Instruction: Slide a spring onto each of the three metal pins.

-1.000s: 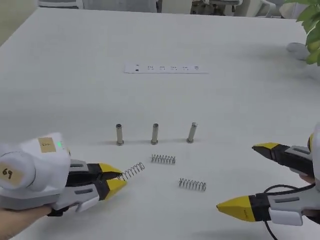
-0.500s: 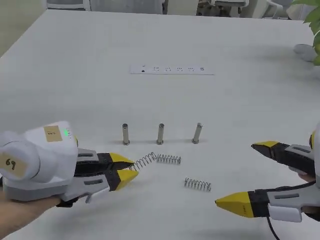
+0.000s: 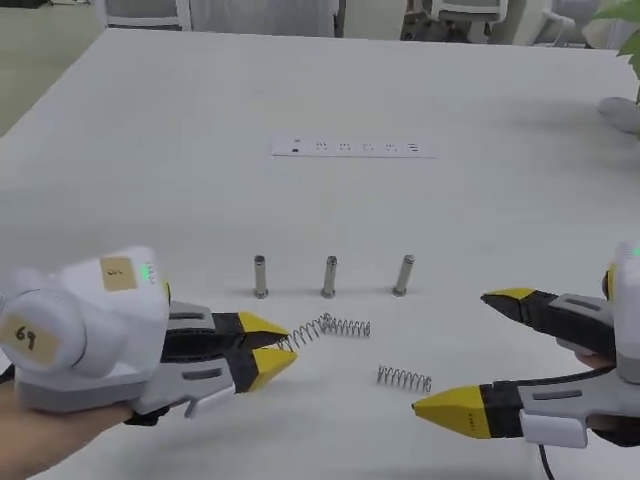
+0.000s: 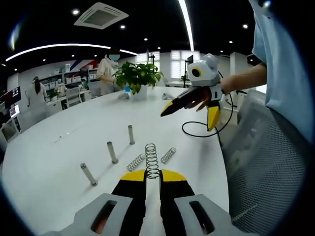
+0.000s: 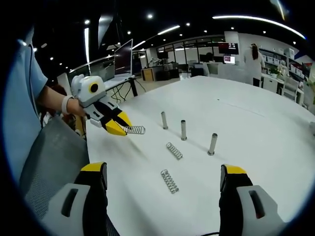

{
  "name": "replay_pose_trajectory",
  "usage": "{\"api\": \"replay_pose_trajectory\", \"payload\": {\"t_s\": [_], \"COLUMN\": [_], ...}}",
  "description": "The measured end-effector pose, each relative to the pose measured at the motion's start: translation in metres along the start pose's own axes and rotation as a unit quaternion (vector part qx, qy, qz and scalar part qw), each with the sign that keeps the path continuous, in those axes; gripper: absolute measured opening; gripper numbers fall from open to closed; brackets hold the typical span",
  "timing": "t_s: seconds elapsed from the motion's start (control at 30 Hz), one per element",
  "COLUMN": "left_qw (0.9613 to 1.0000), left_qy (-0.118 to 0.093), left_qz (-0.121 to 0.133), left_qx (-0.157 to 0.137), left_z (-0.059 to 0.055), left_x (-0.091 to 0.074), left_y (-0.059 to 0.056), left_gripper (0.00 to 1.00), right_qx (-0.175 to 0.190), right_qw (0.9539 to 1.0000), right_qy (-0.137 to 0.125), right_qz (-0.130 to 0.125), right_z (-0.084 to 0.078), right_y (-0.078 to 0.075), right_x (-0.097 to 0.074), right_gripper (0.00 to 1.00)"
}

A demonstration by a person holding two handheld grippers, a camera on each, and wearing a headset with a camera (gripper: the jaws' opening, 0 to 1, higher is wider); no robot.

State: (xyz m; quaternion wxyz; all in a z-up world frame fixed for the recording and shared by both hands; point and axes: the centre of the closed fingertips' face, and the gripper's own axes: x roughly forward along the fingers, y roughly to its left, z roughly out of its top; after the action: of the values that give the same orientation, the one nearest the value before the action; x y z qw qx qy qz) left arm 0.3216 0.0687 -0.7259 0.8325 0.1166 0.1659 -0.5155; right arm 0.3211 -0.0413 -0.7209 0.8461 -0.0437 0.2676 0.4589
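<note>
- My left gripper (image 3: 290, 343) is clenching one end of the first spring (image 3: 306, 332) between its yellow tips. The rest of the coil is sticking straight out ahead of the jaws.
- In the left gripper view, that spring (image 4: 151, 158) is rising from the shut tips, with the row of pins beyond it to the left.
- My right gripper (image 3: 450, 352) is hovering over the near right part of the white table (image 3: 150, 150), released, its jaws spread wide with nothing between them.
- The three pins are standing upright in a row: the left pin (image 3: 260, 276), the middle pin (image 3: 329, 276) and the right pin (image 3: 403, 274). All three are bare.
- The second spring (image 3: 348, 327) is lying flat just in front of the middle pin. The free end of the first spring is lining up with its left end in the head view, and I cannot tell from there whether they are touching.
- The third spring (image 3: 404, 378) is lying nearer to me, between the two grippers.
- In the right gripper view, the left gripper (image 5: 114, 125) is holding its spring (image 5: 134, 130) out level, apart from the two lying on the table.
- A white power strip (image 3: 352, 148) is lying further back on the table.
</note>
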Motion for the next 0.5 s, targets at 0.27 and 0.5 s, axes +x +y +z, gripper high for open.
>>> {"api": "replay_pose_trajectory", "payload": {"t_s": [0.27, 0.5], "left_qw": [1.0, 1.0], "left_qy": [-0.001, -0.004], "left_qz": [-0.003, -0.007], "left_qx": [0.001, 0.001], "left_z": [0.0, 0.001], "left_x": [0.001, 0.002], "left_y": [-0.001, -0.003], "left_gripper": [0.02, 0.02], "right_qx": [0.004, 0.028], "right_qw": [0.9996, 0.9979], "right_qy": [-0.01, -0.024], "right_qz": [0.025, 0.053], "right_z": [0.011, 0.021], "right_y": [0.013, 0.026], "right_x": [0.011, 0.02], "right_gripper": [0.83, 0.74]}}
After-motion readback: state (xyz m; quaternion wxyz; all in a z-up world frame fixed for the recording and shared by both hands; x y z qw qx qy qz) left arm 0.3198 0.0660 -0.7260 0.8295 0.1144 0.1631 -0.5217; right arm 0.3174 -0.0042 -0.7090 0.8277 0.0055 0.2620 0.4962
